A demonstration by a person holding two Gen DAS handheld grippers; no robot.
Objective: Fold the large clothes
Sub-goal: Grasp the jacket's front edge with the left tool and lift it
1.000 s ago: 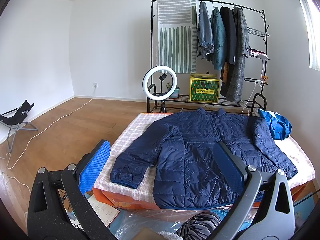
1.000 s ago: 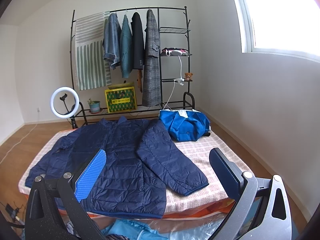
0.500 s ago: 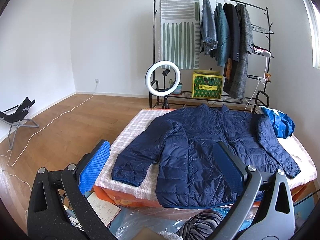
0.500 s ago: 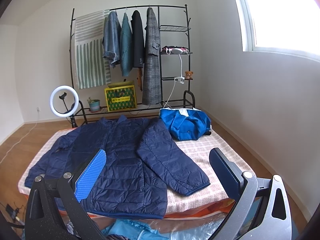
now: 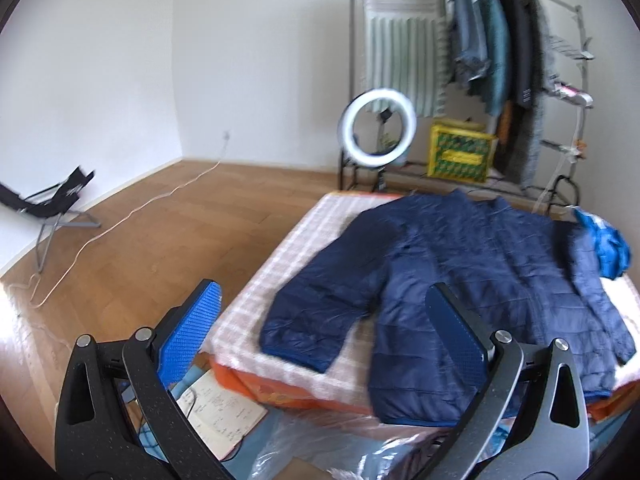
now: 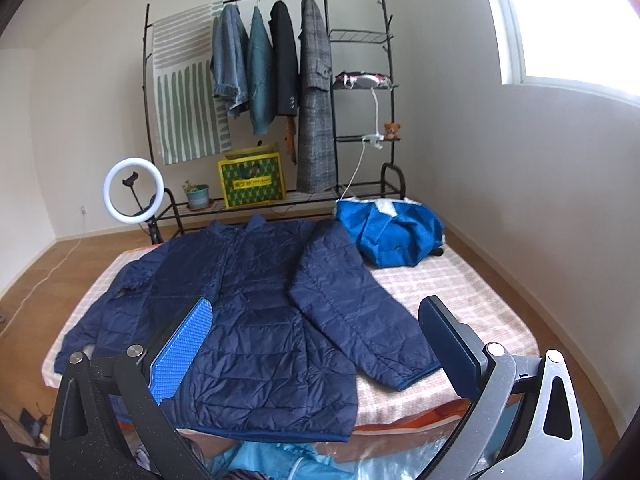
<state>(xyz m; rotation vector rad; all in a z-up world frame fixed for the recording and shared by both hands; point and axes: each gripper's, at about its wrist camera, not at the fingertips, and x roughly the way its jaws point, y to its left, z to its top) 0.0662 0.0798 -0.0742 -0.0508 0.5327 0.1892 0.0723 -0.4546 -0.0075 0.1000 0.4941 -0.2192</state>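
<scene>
A navy quilted jacket [image 5: 472,280] lies flat and spread out on the checked bed [image 5: 296,248], sleeves angled out to both sides. It also shows in the right wrist view [image 6: 256,304]. My left gripper [image 5: 324,316] is open and empty, above the bed's near left corner, short of the left sleeve cuff [image 5: 296,344]. My right gripper [image 6: 316,332] is open and empty, above the near edge of the bed [image 6: 472,300], with the right sleeve [image 6: 360,312] between its fingers in the picture.
A bright blue garment [image 6: 388,236] is bunched at the bed's far right. A clothes rack [image 6: 280,92] with hanging coats, a yellow crate [image 6: 252,180] and a ring light [image 6: 132,192] stand behind. Plastic-bagged clothes [image 6: 280,460] lie on the floor in front; a notebook [image 5: 220,412] lies left.
The left wrist view has swung left and blurred, so the jacket sits further right in it. The right wrist view has barely shifted. Both grippers stay open.
</scene>
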